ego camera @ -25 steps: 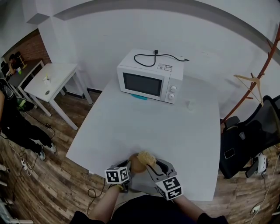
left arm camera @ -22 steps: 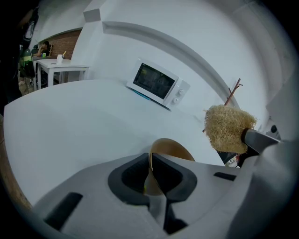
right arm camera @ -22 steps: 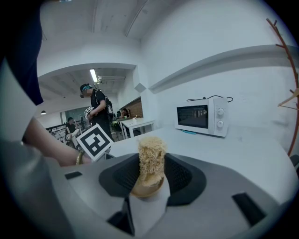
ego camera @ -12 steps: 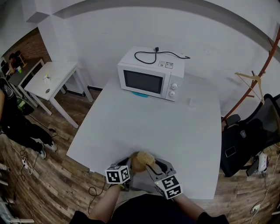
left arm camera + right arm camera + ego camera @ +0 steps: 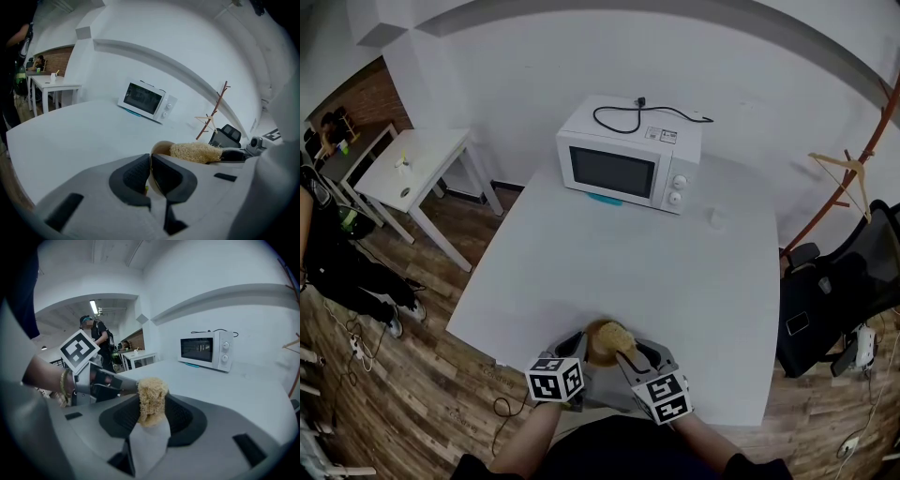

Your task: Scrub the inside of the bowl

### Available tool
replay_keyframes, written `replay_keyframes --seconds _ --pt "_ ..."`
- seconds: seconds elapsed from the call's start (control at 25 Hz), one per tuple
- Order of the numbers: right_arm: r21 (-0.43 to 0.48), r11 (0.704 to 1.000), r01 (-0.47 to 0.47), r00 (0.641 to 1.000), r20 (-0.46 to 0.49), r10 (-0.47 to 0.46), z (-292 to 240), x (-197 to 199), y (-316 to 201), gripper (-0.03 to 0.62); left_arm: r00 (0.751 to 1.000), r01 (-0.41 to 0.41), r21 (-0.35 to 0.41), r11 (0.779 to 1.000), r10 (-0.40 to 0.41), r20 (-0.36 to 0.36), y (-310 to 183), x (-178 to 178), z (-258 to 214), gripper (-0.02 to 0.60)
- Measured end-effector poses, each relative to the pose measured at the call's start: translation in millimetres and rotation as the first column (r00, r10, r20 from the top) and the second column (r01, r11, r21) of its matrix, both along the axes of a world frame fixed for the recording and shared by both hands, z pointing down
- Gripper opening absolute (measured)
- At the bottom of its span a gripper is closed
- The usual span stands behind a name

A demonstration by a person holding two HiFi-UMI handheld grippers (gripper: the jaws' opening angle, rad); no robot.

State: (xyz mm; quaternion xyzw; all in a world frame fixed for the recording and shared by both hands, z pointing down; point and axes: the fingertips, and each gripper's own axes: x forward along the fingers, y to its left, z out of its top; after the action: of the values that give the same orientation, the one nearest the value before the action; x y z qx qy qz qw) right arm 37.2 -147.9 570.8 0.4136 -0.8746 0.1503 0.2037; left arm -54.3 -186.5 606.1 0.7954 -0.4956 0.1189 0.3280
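Observation:
In the head view a small tan bowl sits near the front edge of the white table. My left gripper reaches it from the left. In the left gripper view that gripper is shut on the thin rim of the bowl. A straw-coloured fibre scrubber lies over the bowl's mouth, and my right gripper holds it. In the right gripper view the scrubber is pinched between the pads of the right gripper, with the left gripper just beyond it. The bowl is hidden there.
A white microwave with a black cable on top stands at the table's far side, with a small clear cup to its right. Off the table are a white side table, a black chair and a person.
Both grippers stay at the bowl by the front edge. The head view has shifted slightly, and the left gripper's cube sits a little closer to the bowl.

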Motion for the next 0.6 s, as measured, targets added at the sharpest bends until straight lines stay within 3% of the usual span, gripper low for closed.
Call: replay_keyframes --seconds 0.6 --pt "-0.034 0.999 0.013 0.999 -0.043 -0.014 9 1 -5 0.164 0.994 -0.079 0.074 0.994 0.073 0.078 4 18 -16 0.032"
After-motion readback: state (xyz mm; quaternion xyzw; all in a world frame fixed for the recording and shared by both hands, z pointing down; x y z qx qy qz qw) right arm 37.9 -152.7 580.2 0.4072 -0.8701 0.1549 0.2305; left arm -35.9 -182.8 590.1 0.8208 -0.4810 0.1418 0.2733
